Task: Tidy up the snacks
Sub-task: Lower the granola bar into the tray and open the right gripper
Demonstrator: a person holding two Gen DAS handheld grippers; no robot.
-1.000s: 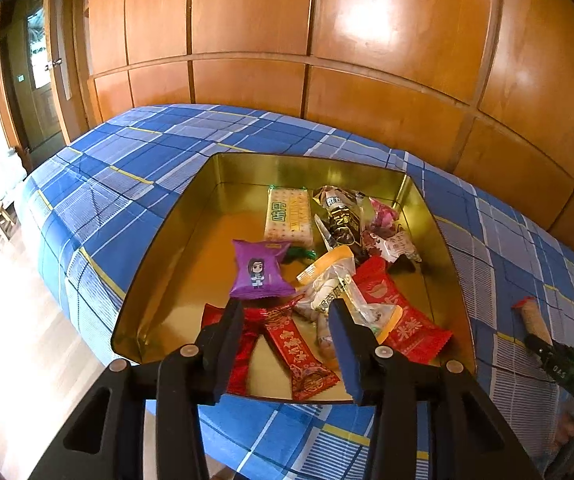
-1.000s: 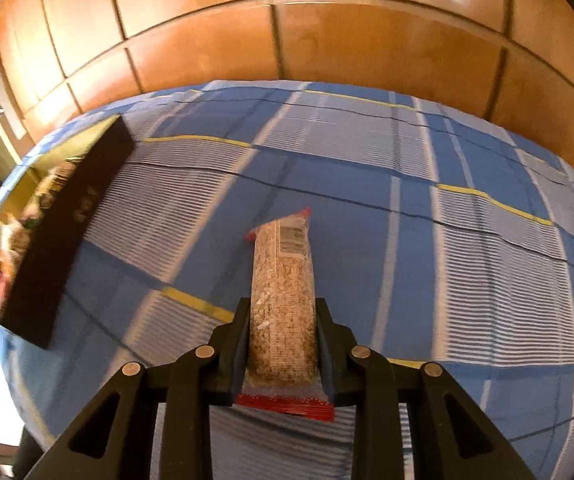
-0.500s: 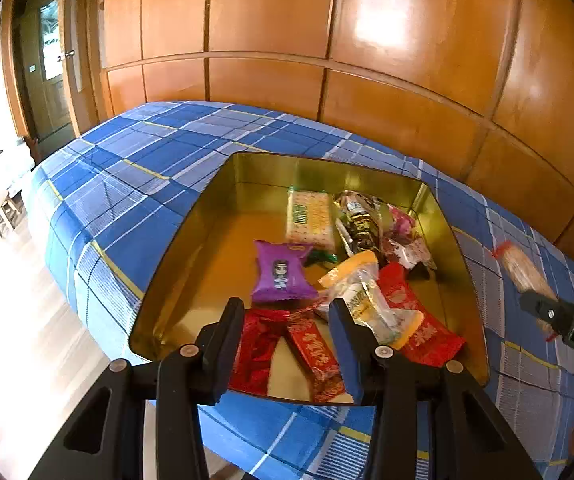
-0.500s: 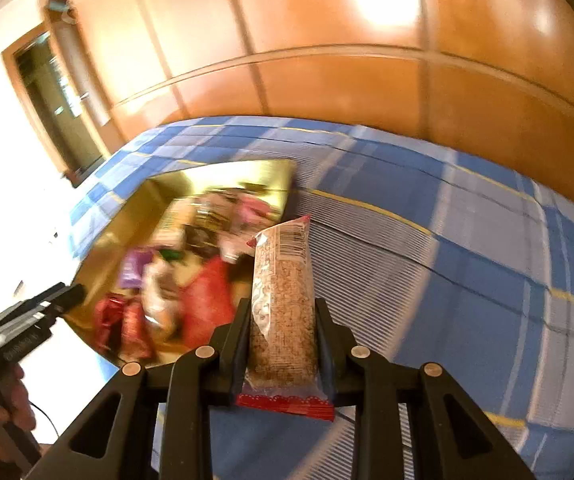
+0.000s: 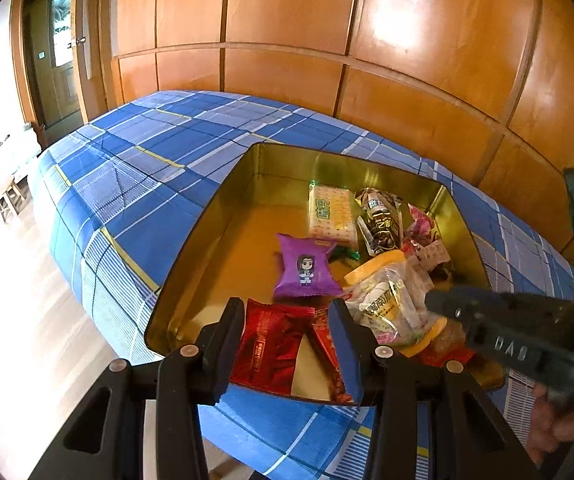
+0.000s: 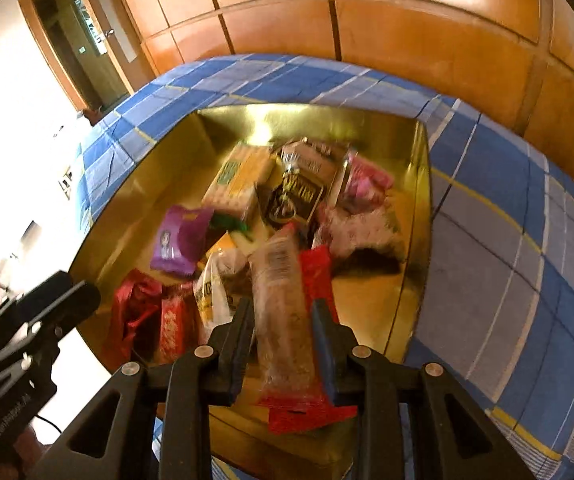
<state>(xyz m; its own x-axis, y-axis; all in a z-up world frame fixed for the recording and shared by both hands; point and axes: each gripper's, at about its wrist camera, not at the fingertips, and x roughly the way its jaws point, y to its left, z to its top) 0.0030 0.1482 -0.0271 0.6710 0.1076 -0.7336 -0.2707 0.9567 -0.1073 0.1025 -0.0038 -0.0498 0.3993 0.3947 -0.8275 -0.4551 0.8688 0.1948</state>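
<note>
Right gripper (image 6: 283,320): 2 fingers clamped on long clear grain-bar packet (image 6: 283,312), held over the near right part of gold tin tray (image 5: 223,236).

Left gripper (image 5: 287,336): fingers apart, nothing between them, hovering at tray's near rim above red packet (image 5: 275,344).

Purple packet (image 5: 305,266) lies mid-tray. Tray sits on blue plaid cloth (image 5: 135,168).

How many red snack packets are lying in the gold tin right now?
3, maybe more hidden: a dark red packet and a slim one at the tin's near edge, another under the pile.
</note>
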